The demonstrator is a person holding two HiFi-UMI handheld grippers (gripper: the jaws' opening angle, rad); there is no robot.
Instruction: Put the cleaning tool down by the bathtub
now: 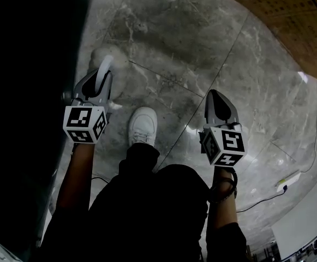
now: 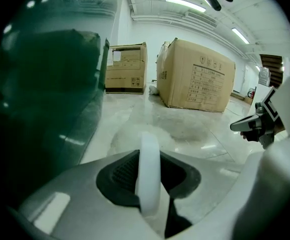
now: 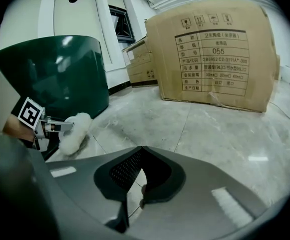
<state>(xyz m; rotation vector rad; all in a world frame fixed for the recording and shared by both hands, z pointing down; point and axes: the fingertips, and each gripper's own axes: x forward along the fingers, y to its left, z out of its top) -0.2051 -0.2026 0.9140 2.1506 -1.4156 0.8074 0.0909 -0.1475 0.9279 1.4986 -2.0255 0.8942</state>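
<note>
Left gripper view: cleaning tool (image 2: pixel 148 176), white handle clamped between the jaws of left hand-held gripper (image 1: pixel 100 83). Its fluffy head sits low at the marble floor (image 1: pixel 202 48), just beside the dark green bathtub (image 3: pixel 50 76); floor contact unclear. Right hand-held gripper (image 3: pixel 140 198) jaws closed tip to tip, empty, well apart.

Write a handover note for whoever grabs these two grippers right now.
Left gripper: shut on the white handle of the fluffy cleaning tool.
Right gripper: shut, empty.
The tool's fluffy head is low over the marble floor, right beside the green bathtub.
Done: tool is at the tub.
Left: rest it on the floor and open the left jaws.
</note>
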